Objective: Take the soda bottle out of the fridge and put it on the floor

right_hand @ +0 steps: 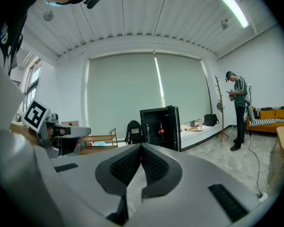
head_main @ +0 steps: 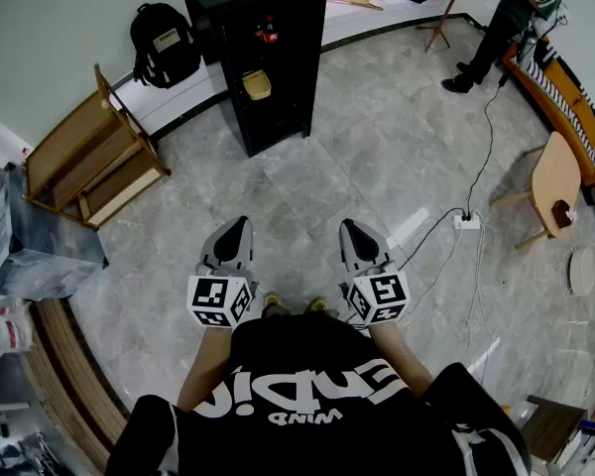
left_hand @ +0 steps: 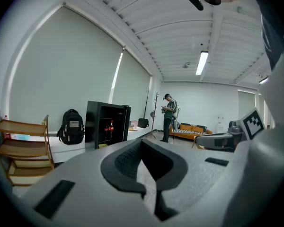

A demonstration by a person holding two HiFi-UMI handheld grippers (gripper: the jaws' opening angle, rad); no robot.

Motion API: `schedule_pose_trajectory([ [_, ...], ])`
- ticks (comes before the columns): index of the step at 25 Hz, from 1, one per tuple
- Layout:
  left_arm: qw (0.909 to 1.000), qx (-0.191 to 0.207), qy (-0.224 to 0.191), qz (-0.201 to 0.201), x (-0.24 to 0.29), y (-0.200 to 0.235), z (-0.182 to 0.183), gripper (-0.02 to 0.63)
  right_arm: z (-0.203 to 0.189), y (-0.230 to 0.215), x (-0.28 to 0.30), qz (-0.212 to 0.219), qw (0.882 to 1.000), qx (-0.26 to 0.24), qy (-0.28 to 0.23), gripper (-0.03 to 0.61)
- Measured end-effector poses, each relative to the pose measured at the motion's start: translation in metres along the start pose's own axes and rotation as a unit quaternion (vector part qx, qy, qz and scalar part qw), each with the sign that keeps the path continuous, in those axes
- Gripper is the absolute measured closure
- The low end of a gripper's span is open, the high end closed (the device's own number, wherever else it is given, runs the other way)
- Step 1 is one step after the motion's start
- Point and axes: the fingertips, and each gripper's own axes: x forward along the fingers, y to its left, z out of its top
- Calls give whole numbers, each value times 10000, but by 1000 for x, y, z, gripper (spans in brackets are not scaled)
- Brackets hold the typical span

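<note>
1. Left gripper [head_main: 238, 224]: held low in front of the person, pointing slightly down toward the far wall. In the left gripper view [left_hand: 142, 143] the jaws are closed tip to tip, with nothing between them.
2. Right gripper [head_main: 350, 228]: beside the left one, roughly parallel to it, with the same slight downward tilt. In the right gripper view [right_hand: 141, 147] the pad tips meet and nothing is held.
3. Fridge [head_main: 263, 62]: a black upright cabinet standing on the floor [head_main: 357, 167] against the far wall, well apart from both grippers. Its front faces the person and its inside shows. Whether the door is glass or stands open cannot be told.
4. Soda bottle [head_main: 268, 30]: stands upright in the upper part of the fridge, dark with a red label. It also shows in the left gripper view [left_hand: 110, 126] and the right gripper view [right_hand: 161, 128]. Neither gripper is near it.
5. Yellow object [head_main: 257, 85]: inside the fridge, on a lower level than the bottle.
6. Backpack [head_main: 162, 33]: black, propped on the ledge just left of the fridge.
7. Wooden rack [head_main: 94, 157]: further left, tilted on the grey tiles.
8. Standing person [head_main: 506, 18]: at the far right, near an orange sofa [head_main: 565, 97].
9. Power strip [head_main: 466, 222]: lies on the floor to the right of the grippers, with cables trailing from it.
</note>
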Motion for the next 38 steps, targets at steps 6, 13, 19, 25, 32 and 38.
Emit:
schedule_pose_trajectory([
  [6, 10000, 57, 31, -64, 2, 8, 0, 607, 2, 10, 8, 40, 9998, 125, -138, 555],
  [13, 9995, 149, 35, -264, 5, 26, 2, 606, -1, 19, 18, -43, 9999, 45, -131, 555],
  [19, 9988, 219, 71, -443, 23, 44, 0, 607, -4, 11, 29, -393, 9991, 37, -133, 555],
  [25, 9982, 193, 79, -565, 56, 53, 3, 607, -2, -4, 57, -551, 9983, 69, -176, 555],
  [32, 9978, 182, 60, -633, 121, 73, 9, 606, -1, -37, 110, -566, 9981, 107, -239, 555],
  [38, 9982, 98, 62, -593, 196, 91, 30, 606, 22, -92, 169, -568, 9979, 161, -249, 555],
])
